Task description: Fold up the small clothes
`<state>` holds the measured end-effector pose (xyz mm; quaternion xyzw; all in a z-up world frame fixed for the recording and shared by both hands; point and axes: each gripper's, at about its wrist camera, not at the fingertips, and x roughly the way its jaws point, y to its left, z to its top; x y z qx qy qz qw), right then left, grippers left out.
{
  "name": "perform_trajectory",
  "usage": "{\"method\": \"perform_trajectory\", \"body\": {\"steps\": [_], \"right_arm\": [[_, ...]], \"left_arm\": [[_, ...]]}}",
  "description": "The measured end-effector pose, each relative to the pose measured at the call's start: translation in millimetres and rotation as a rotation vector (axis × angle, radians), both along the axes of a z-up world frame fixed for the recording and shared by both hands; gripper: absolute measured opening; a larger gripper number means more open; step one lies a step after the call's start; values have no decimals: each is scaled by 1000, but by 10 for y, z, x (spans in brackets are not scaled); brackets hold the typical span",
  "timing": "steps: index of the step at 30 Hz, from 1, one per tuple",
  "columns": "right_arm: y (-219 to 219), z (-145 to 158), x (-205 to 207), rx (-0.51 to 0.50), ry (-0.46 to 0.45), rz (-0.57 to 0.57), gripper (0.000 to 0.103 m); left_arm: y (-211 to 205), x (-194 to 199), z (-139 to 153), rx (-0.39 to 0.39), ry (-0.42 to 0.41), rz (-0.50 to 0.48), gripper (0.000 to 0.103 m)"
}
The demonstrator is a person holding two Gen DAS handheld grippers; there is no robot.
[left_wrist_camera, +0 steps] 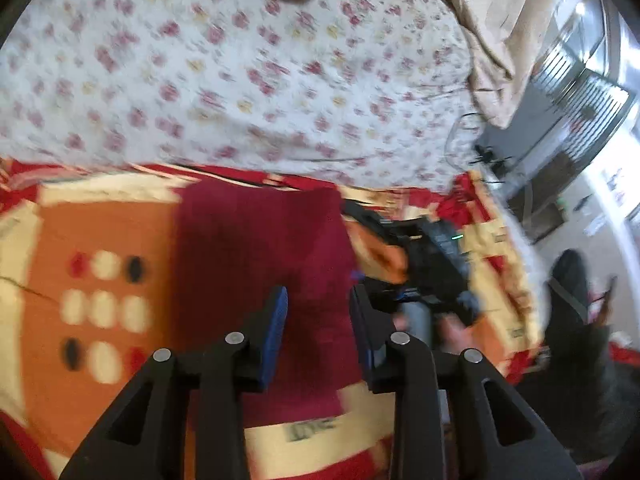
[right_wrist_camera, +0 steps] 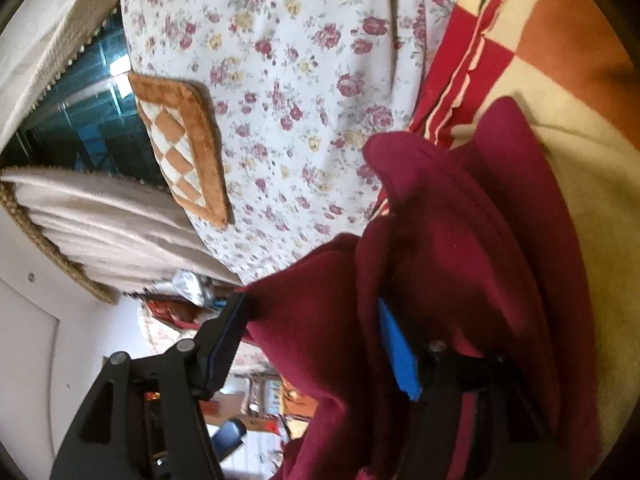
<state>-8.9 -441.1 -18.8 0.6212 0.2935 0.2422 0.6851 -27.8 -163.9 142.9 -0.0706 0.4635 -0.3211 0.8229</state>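
Observation:
A maroon fleece garment [left_wrist_camera: 260,264] lies flat on the patterned red, orange and cream blanket [left_wrist_camera: 92,288]. My left gripper [left_wrist_camera: 320,312] is open and empty just above the garment's right part. The right gripper [left_wrist_camera: 436,264] shows in the left wrist view beside the garment's right edge. In the right wrist view my right gripper [right_wrist_camera: 316,336] has its jaws wide apart, with folds of the maroon garment [right_wrist_camera: 452,248] bunched between and draped over the right finger [right_wrist_camera: 400,352]. The frames do not show whether it grips the cloth.
A white floral bedsheet [left_wrist_camera: 248,80] covers the bed beyond the blanket. An orange checkered cushion [right_wrist_camera: 184,148] lies on it. Beige curtains [left_wrist_camera: 492,40] hang at the right; the bed edge and floor [left_wrist_camera: 592,220] lie to the right. A cable [left_wrist_camera: 460,136] lies on the sheet.

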Motion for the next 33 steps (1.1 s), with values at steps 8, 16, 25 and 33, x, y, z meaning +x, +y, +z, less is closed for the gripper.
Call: {"method": "perform_trajectory", "body": {"steps": [8,16,25,33], "right_arm": [[342,327,24,-377,33,195,83],[511,402,-18,-671,47,224,24],[-3,563,35,-770,77,160,23],[-81,255,47,-704,102,148,23]], "left_arm": [[89,-154,-694,80,123,6,21],[43,-228,-768,68,139,29,21],[161,254,-649,-24,152,124,40],[-28,549,-1010,-4,169,164,40]]}}
